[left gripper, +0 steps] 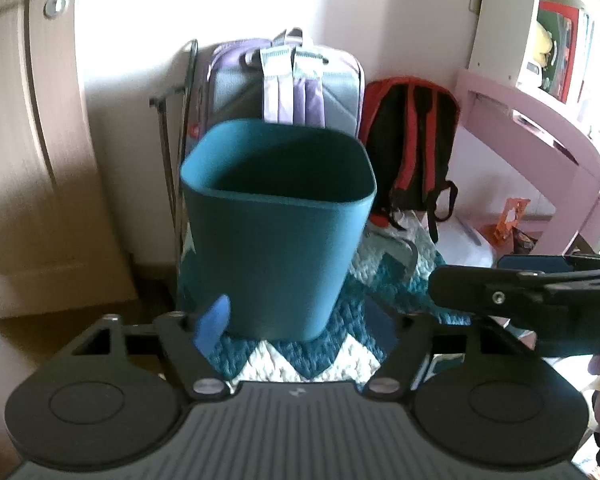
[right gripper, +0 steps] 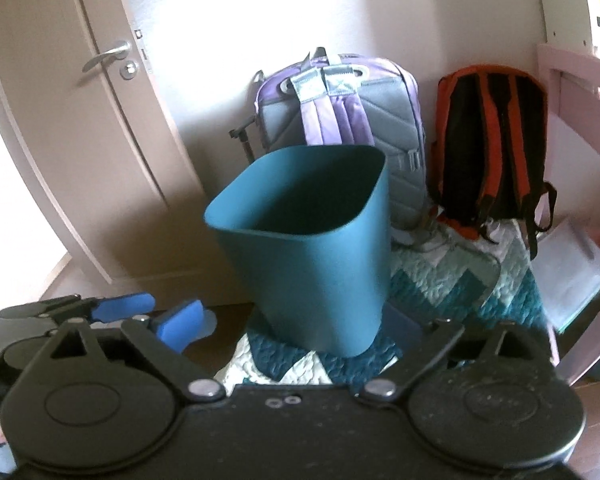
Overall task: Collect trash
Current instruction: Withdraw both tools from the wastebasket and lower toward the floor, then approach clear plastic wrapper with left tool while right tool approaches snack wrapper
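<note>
bin (right gripper: 312, 248) on quilt (right gripper: 460, 280), two backpacks (right gripper: 340, 112) behind.

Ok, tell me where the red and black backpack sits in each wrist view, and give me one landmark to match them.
Left wrist view: the red and black backpack leans against the wall right of centre, just right of the teal bin.
Right wrist view: the backpack stands at upper right, further from the bin.
Shared landmark: the purple and grey backpack behind the bin.
</note>
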